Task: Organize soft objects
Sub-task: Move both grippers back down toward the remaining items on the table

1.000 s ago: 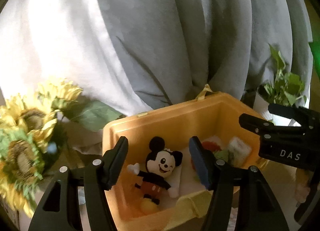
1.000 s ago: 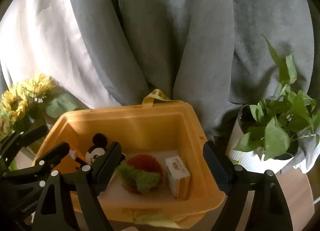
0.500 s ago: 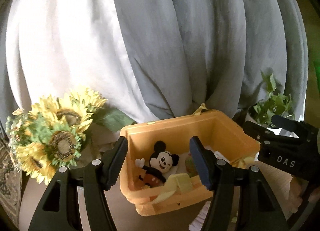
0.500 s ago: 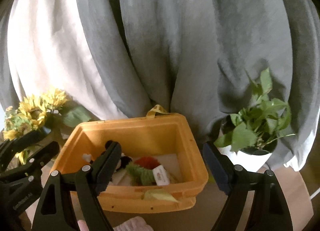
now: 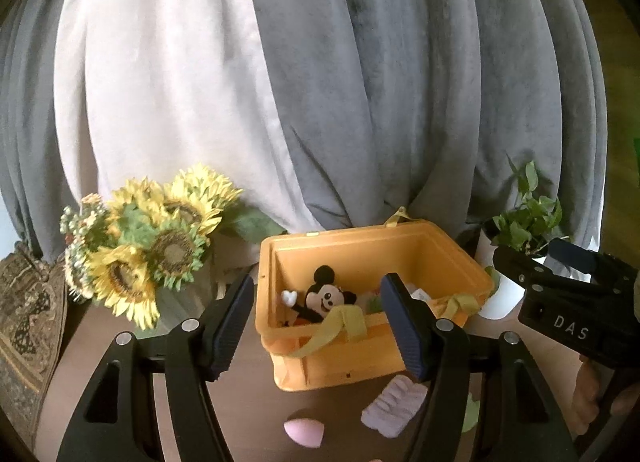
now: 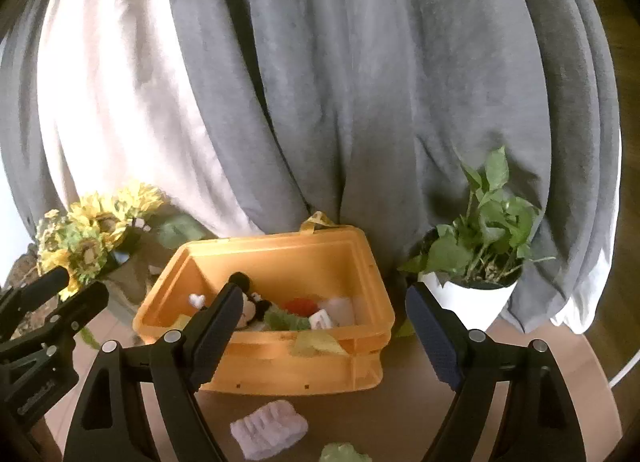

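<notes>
Lying on the counter [image 6: 400, 414] before the orange bin [image 6: 304, 366], the lilac ridged pad [image 6: 269, 429] looks light and squashy, best pinched across its short width; left tool [image 5: 320, 324] and right tool [image 6: 326, 332] both gape, empty.

Brown table [image 6: 400, 414]; orange bin [image 6: 280, 366], lilac sponge [image 6: 268, 430], pink blender [image 5: 304, 432], potted plant [image 6: 476, 302]

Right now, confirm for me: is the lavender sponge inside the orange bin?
No: the lavender sponge lies on the table in front of the orange bin, outside its near wall.
</notes>
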`<control>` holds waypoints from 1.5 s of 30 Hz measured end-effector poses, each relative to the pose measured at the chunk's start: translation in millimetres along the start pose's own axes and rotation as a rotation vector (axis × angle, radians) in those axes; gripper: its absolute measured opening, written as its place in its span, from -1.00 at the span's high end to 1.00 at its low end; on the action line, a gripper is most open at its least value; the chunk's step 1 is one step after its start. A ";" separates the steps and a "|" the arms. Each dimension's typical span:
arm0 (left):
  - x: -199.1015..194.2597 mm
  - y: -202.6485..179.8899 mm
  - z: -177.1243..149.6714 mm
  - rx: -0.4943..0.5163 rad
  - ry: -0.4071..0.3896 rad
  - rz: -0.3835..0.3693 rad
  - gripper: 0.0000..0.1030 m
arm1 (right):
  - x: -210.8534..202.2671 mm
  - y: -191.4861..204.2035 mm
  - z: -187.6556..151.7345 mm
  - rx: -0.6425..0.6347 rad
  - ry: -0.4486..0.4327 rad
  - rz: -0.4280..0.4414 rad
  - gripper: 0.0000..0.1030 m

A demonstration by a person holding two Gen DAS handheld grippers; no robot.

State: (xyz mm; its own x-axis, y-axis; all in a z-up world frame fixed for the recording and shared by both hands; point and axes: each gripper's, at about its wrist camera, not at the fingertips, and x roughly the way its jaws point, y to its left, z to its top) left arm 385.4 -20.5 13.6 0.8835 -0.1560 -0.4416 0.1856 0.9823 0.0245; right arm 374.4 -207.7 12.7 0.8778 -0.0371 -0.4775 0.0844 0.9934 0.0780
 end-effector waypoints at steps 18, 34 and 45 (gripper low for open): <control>-30.1 -5.7 -46.7 -0.081 0.079 0.061 -0.28 | -25.5 -2.0 -28.9 -0.061 0.027 0.034 -0.64; -26.5 -25.7 -95.5 -0.143 0.206 0.085 -0.28 | -13.3 -16.1 -74.6 -0.120 0.149 0.080 -0.64; -8.4 -35.8 -130.1 -0.194 0.301 0.097 -0.28 | 2.9 -23.3 -102.3 -0.167 0.242 0.107 -0.64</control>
State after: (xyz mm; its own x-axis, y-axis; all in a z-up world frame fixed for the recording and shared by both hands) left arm 315.4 -41.0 -100.2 0.7215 -0.0523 -0.6904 -0.0031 0.9969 -0.0787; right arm 326.8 -219.8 -80.0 0.7379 0.0760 -0.6707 -0.0990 0.9951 0.0039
